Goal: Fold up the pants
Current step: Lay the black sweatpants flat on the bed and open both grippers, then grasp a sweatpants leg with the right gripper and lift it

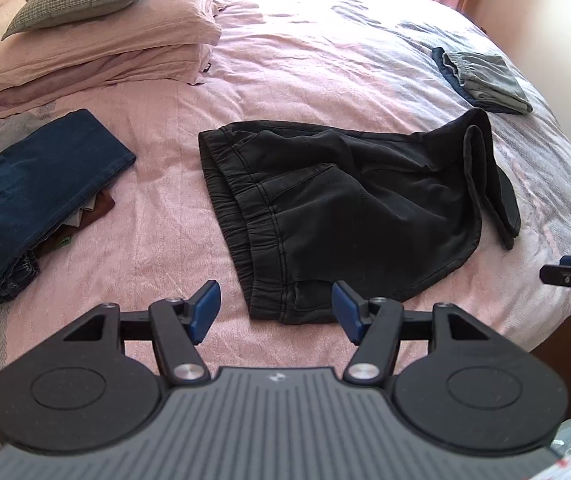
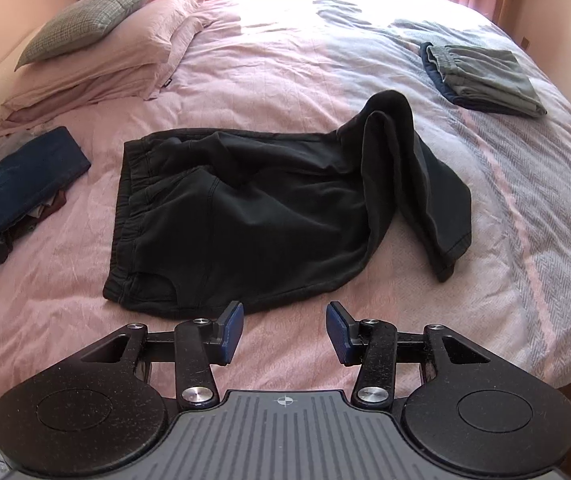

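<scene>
Since the black pants (image 1: pixel 337 208) lie half-folded mid-bed, both tools hang released above the near edge.
Left tool (image 1: pixel 276 312), jaws opening, should take the waistband; right tool (image 2: pixel 284 330) the fold, then flatten the flopped legs.

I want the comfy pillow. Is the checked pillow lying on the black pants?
No, the checked pillow sits on the pink pillows, far from the black pants.
</scene>
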Demonstrator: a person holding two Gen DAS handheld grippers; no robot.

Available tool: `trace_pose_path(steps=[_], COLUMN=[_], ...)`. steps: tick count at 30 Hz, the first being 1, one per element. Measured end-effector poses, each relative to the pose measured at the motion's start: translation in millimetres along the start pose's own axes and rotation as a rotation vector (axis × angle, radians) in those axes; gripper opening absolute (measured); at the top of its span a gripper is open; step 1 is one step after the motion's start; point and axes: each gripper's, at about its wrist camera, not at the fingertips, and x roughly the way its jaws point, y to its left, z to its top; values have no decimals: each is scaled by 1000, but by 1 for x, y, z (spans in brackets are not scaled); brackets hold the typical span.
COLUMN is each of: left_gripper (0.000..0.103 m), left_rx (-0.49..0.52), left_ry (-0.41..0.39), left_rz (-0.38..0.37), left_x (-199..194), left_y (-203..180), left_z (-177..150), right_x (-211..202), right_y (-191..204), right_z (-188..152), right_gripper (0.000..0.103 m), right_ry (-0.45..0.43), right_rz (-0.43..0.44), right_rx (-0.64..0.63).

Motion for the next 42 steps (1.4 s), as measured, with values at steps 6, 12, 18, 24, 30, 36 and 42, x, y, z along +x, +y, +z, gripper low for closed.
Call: trace_pose_path(steps=[6, 12, 18, 24, 30, 36, 42], left_gripper=[57, 57, 57, 57, 58, 61, 61], left_rx=[-66, -139, -227, -286, -347, -417, -519], left_ry=[-31, -17, 12, 38, 41, 27, 46], left_rz=[30, 71, 114, 156, 211, 271, 307], left_x=[6, 21, 38, 45, 63, 88, 124], left_y=[0, -16, -29, -21, 17, 64, 104], left_z=[10, 18, 11, -1, -2, -4, -21], right_x=[9, 21, 37, 55, 87, 141, 224], right_y=[-17, -64, -115, -114, -69, -15, 35], right_z=[18, 42, 59, 65, 76, 94, 107], right_gripper=[43, 43, 43, 43, 43, 45, 53], right_ry=[-11, 7, 19, 28, -40, -35, 9], right_rz=[13, 14, 13, 78, 118, 245, 348], right_rx=[-38, -40, -23, -88, -312, -590, -613])
